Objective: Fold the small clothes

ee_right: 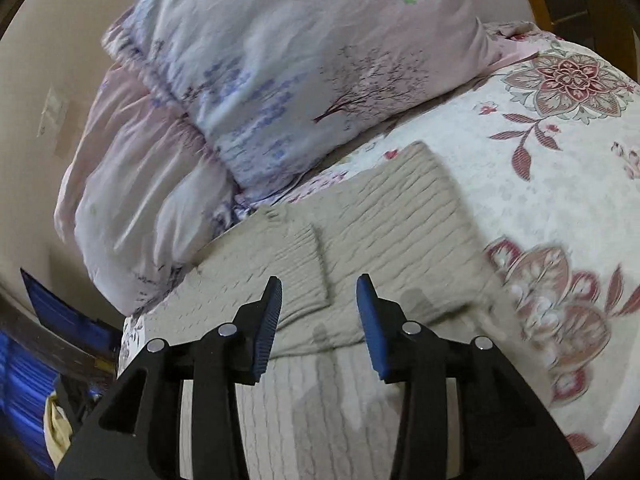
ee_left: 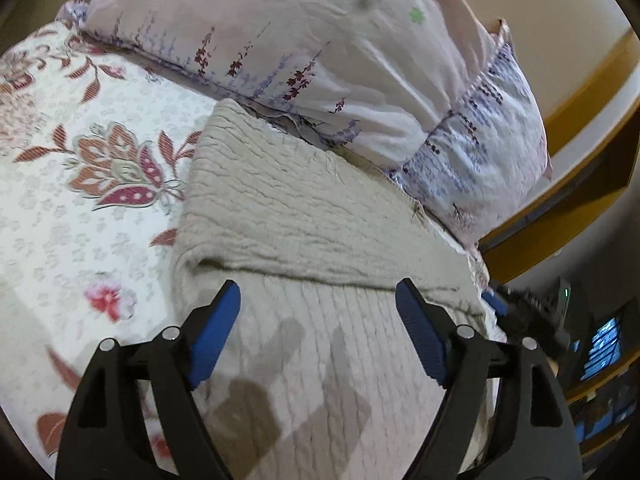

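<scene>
A beige cable-knit sweater (ee_left: 288,208) lies on the bed, its far part doubled over the near part along a fold line across the middle. It also shows in the right wrist view (ee_right: 392,232), with a folded-in sleeve cuff (ee_right: 304,264) on top. My left gripper (ee_left: 318,300) is open and empty, just above the sweater near the fold. My right gripper (ee_right: 319,300) is open and empty, above the sweater by the cuff. Part of the right gripper (ee_left: 516,308) shows at the sweater's right edge in the left wrist view.
The sweater rests on a white floral quilt (ee_left: 80,184) (ee_right: 540,168). A large lavender-print pillow (ee_left: 320,52) (ee_right: 256,80) lies just behind it. A wooden bed frame (ee_left: 568,196) and the bed's edge are at the right. A beige wall (ee_right: 36,60) is at the left.
</scene>
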